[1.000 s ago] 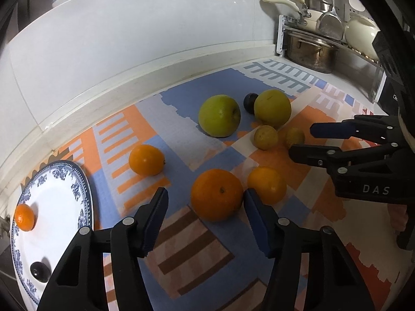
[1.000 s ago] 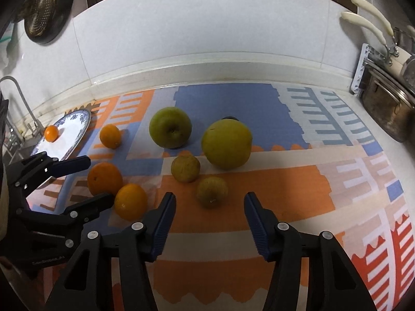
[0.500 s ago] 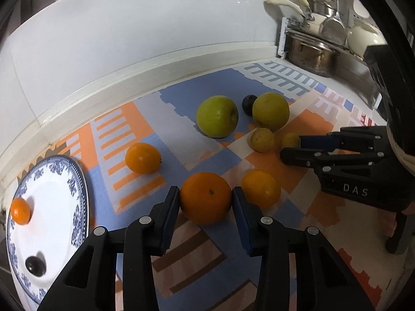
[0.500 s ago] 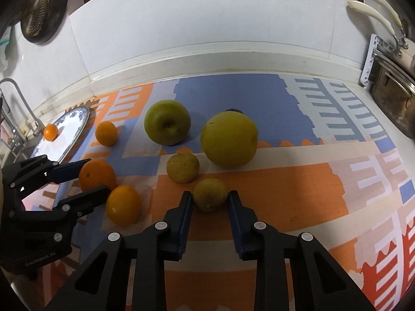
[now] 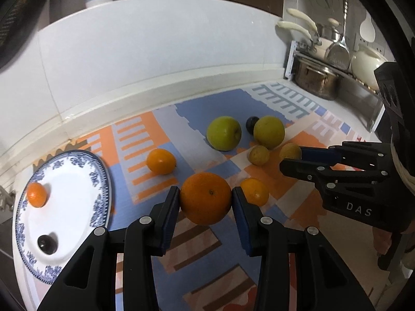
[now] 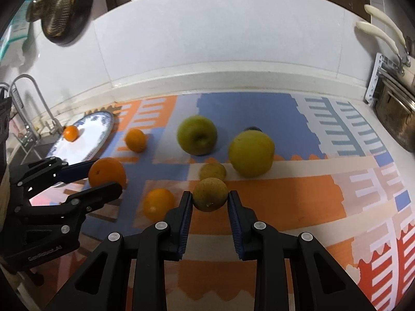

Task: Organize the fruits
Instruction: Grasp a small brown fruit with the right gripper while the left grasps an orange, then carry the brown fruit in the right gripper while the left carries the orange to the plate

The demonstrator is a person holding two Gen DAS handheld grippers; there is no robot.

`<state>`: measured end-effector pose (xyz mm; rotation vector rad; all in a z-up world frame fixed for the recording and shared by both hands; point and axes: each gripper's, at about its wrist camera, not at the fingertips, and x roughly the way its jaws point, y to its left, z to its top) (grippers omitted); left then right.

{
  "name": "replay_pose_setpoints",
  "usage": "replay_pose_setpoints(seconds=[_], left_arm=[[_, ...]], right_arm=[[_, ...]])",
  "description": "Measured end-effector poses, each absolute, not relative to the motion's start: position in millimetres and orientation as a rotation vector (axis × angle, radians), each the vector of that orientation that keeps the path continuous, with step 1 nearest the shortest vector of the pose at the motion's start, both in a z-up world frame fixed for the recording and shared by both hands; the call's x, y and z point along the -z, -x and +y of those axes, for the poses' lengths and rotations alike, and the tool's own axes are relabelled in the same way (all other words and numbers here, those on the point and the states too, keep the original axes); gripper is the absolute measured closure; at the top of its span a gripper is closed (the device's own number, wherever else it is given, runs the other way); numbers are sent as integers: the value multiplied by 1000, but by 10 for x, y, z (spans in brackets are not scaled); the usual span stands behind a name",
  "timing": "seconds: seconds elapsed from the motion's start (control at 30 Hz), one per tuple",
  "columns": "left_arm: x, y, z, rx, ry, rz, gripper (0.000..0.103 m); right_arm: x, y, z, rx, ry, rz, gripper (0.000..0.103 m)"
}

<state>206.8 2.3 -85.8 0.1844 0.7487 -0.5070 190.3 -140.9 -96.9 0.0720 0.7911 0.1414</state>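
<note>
Newly gripped fruit over patterned mat (image 5: 166, 129)

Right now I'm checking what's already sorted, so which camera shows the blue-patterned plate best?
The left wrist view: the plate lies nearly whole at its left edge, holding a small orange fruit and a dark round fruit. The right wrist view shows it far off and foreshortened, with only the orange fruit visible.

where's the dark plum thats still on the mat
In the left wrist view the dark plum sits toward the back of the mat, wedged between the green apple and the yellow pear, mostly hidden behind the pear.
</note>
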Motion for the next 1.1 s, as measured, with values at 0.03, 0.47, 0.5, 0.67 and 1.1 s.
replay_pose_setpoints(seconds=[0.03, 0.47, 0.5, 0.67, 1.1], left_arm=[[831, -2047, 39, 502, -178, 742, 63], [515, -1746, 371, 401, -97, 660, 63], [492, -1723, 409, 390, -90, 654, 63], [410, -1612, 584, 339, -68, 628, 63], [253, -1432, 1057, 196, -19, 589, 63]], right_arm=[[933, -1882, -1387, -147, -69, 782, 74], [571, -1664, -1099, -238, -40, 693, 74], [546, -1653, -1069, -248, -38, 687, 74], [456, -1613, -930, -291, -28, 661, 74], [242, -1650, -458, -423, 5, 597, 74]])
